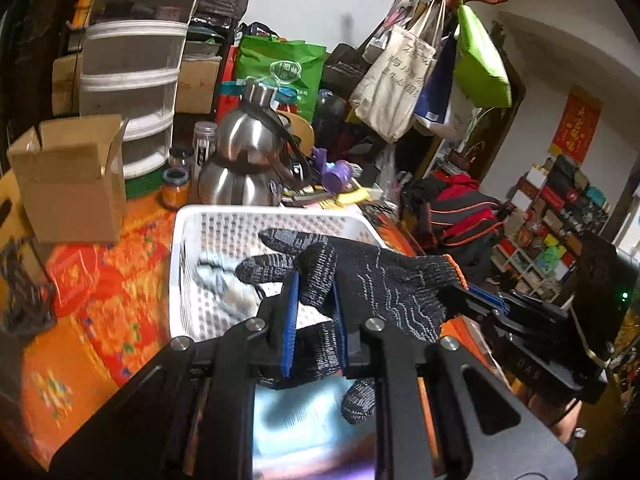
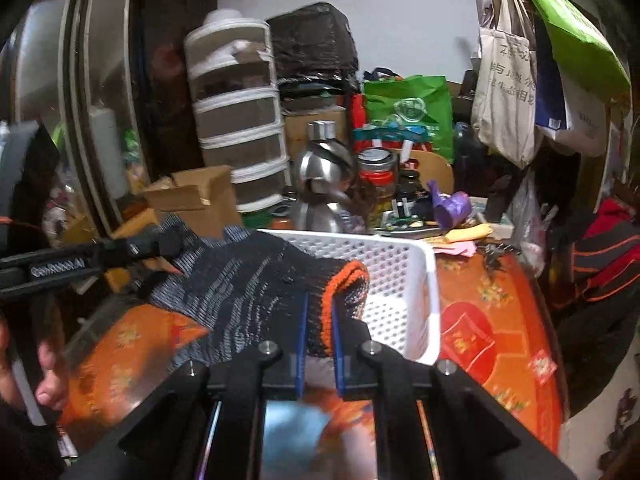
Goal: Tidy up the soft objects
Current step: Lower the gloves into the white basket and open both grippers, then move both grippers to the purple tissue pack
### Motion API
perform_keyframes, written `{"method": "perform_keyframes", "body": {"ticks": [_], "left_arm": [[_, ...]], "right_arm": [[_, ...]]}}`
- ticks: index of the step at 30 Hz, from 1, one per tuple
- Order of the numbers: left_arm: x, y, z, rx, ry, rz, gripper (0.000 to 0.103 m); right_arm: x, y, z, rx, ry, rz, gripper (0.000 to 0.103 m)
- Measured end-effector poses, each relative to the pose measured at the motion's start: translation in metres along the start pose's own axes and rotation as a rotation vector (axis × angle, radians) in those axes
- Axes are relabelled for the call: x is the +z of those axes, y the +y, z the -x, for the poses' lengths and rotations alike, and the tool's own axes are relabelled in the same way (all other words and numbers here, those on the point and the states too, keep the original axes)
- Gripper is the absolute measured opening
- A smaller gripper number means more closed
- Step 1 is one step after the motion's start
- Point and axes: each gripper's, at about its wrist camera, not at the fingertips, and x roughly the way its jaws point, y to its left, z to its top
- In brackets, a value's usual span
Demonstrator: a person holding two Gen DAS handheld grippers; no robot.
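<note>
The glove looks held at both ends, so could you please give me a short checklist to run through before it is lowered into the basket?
1. Left tongs shut on the finger end of the black knit glove: ok.
2. Right tongs shut on the glove's orange cuff: ok.
3. Glove lifted off the orange tablecloth: ok.
4. White basket right behind the glove: ok.
5. Basket has room: ok, only a pale cloth lies inside.
6. Glove fingers clear of the basket rim: cannot tell.
</note>
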Motion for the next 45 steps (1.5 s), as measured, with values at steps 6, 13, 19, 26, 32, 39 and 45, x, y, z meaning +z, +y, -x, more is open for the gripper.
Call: {"method": "perform_keyframes", "body": {"ticks": [6, 13, 19, 26, 32, 39, 45], "left_arm": [[0.031, 0.003, -0.073, 0.096, 0.069, -0.029, 0.014], [0.029, 0.028, -0.132, 0.144, 0.128, -0.002, 0.014], [0.015, 0.049, -0.169, 0.163, 0.180, 0.031, 0.015], [0.002, 0.057, -0.175, 0.224, 0.147, 0.006, 0.068], [-0.003, 0.065, -0.161, 0.242, 0.134, 0.009, 0.073], [-0.012, 0.059, -0.136, 0.249, 0.105, -0.003, 0.077], [-0.021, 0.047, -0.117, 0.273, 0.098, -0.034, 0.078]], "right_arm": [[0.016, -0.018, -0.066, -0.062, 0.100, -0.006, 0.009], [0.011, -0.033, -0.112, -0.064, 0.163, -0.032, 0.009], [0.001, -0.032, -0.140, -0.080, 0.199, -0.011, 0.009], [-0.006, -0.042, -0.141, -0.140, 0.198, -0.036, 0.053], [-0.007, -0.046, -0.127, -0.168, 0.178, -0.032, 0.076], [-0.010, -0.043, -0.110, -0.149, 0.150, -0.036, 0.076], [-0.012, -0.035, -0.092, -0.128, 0.134, -0.047, 0.076]]}}
